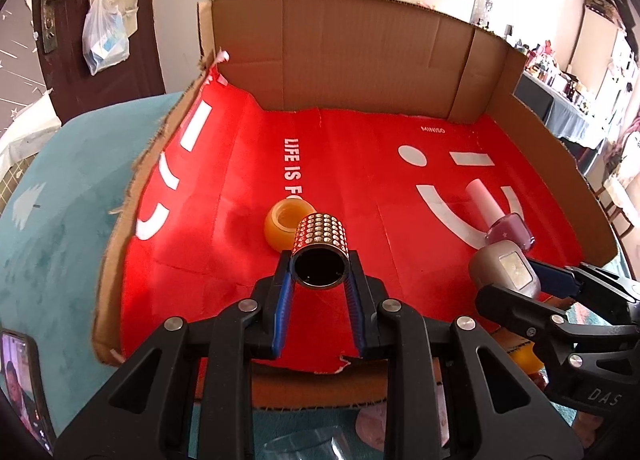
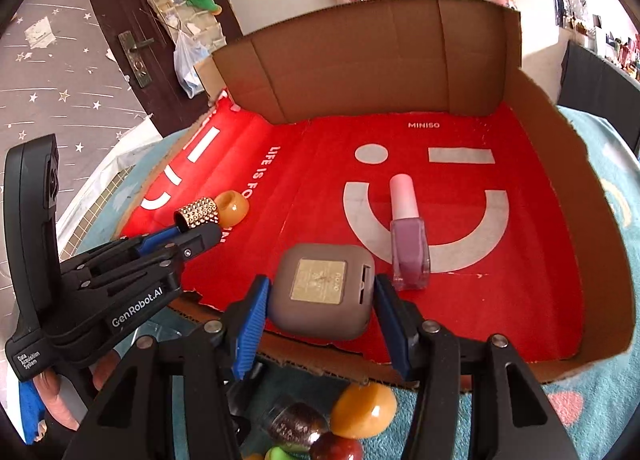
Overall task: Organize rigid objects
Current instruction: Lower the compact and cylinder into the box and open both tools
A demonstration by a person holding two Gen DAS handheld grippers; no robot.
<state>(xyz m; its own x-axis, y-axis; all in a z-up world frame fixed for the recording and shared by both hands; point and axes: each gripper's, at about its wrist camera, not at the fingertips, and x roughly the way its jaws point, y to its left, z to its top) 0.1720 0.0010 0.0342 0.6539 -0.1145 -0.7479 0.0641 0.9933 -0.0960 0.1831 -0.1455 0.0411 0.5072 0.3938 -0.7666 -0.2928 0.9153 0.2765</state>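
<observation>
My left gripper (image 1: pixel 320 262) is shut on a studded gold tube (image 1: pixel 320 246), its dark open end facing the camera, held just above the red floor of the cardboard box (image 1: pixel 352 60). An orange ring-shaped piece (image 1: pixel 285 223) lies right behind it. My right gripper (image 2: pixel 320 286) is shut on a taupe square compact (image 2: pixel 323 291) with a gold label, over the box's near edge. A pink nail polish bottle (image 2: pixel 408 236) lies on the red floor just right of the compact. In the right wrist view the left gripper (image 2: pixel 196 226) holds the tube (image 2: pixel 198 212) at the left.
The box's red liner (image 2: pixel 500 300) has room at the back and right. Brown walls (image 2: pixel 360 60) stand behind and on the sides. Outside the near edge lie an orange egg shape (image 2: pixel 362 410), a dark bottle (image 2: pixel 294 422) and a red ball (image 2: pixel 336 448). A phone (image 1: pixel 24 388) rests at left.
</observation>
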